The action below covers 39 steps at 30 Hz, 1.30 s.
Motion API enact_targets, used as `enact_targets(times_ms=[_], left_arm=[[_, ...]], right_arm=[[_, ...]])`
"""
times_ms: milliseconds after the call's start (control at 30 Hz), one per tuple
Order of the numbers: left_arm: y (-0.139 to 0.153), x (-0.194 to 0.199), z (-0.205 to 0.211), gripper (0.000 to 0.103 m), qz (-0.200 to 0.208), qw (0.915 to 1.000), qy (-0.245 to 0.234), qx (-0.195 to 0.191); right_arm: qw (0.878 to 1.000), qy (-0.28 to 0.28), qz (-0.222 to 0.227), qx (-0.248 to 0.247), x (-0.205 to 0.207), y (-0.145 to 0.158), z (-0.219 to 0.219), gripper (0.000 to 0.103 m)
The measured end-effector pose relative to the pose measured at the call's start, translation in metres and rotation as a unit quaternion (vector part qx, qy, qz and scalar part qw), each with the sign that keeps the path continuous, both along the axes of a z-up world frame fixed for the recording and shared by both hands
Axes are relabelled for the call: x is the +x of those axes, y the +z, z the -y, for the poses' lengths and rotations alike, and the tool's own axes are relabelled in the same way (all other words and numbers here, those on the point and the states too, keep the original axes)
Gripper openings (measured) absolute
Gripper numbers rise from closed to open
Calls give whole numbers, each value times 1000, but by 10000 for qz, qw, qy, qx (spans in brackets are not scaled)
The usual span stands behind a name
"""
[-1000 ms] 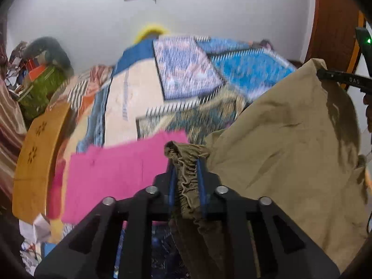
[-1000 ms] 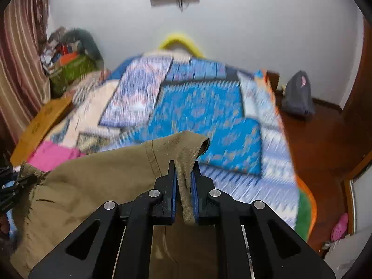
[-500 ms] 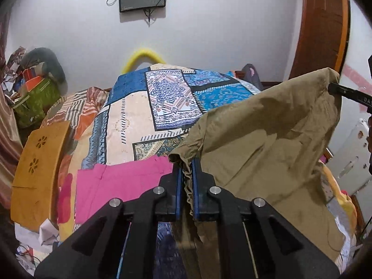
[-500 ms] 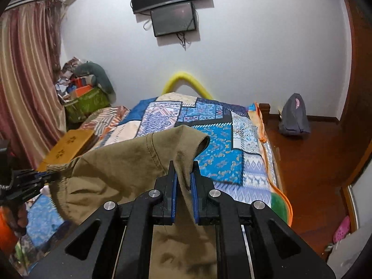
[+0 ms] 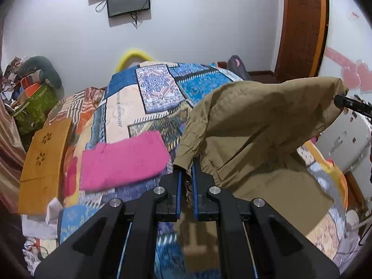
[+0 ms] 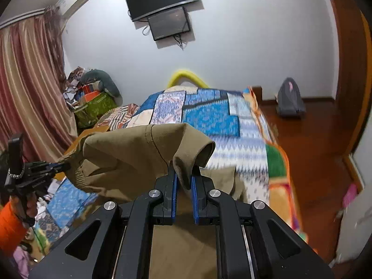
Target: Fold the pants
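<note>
The pants (image 5: 255, 125) hang in the air above the near end of the bed (image 5: 151, 93), stretched between the two grippers and not yet lying flat on it. The left gripper (image 5: 186, 174) is closed tight on a gathered, elastic-looking edge of the khaki cloth, with the fabric bunched between its blue pads. The right gripper (image 6: 183, 179) is likewise clamped on a rolled corner of the cloth, and its tip shows at the far right of the left view, holding the other end up. Below both grips the cloth drops out of sight, so how much of it touches the bed cannot be told. A pink cloth (image 5: 123, 160) lies flat on the bed just left of the pants. This looks like the early spreading step: the garment is lifted and opened, and no fold is made. The next move probably calls for carrying both ends forward over the bed together, keeping the span taut, and lowering the pants flat beside the pink cloth without covering it.
</note>
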<state>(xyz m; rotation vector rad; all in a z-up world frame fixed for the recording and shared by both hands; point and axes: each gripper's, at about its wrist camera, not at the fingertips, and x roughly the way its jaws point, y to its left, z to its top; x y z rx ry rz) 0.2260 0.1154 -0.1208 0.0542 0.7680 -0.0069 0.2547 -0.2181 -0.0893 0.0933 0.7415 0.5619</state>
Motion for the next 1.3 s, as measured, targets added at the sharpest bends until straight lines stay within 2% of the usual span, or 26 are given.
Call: enact_targets(times_ms=[300,467,600,733,900,1000,1033,1167,1300], left_arm=[[-28,-54,7,8,-190,9997,-127,-68],[-58,-72,11,8,-484,9986,-153,153],[-82,-85,10,8,-797,9967,-68,134],[-95,-95,1,8,-981,9951,86,5],[-86,-106,-13,8,-888,9953,380,-71],[-69,-108,-22,8,-721,9957,528,-224],[-64,-107,-23,8,-679,9959,550,-248],[-46,-102,-14,9,-497,9972,500,-238],[-36,-91,7,9,-409,9985,261,-250]], right_arm=[[9996,-73,-239,-97,-50,-18,25,9],[9989,-101,-390,-247,-68,-43,31,10],[9974,-207,-574,-382,-81,-66,36,11],[9938,-385,-908,-516,-87,-94,46,17],[9892,-511,-1119,-802,-96,-108,60,24],[9871,-618,-1104,-978,-101,-103,69,36],[9867,-617,-1057,-1066,-102,-99,71,39],[9864,-662,-699,-1336,-108,-79,74,39],[9891,-889,-123,-1166,-108,-46,76,39]])
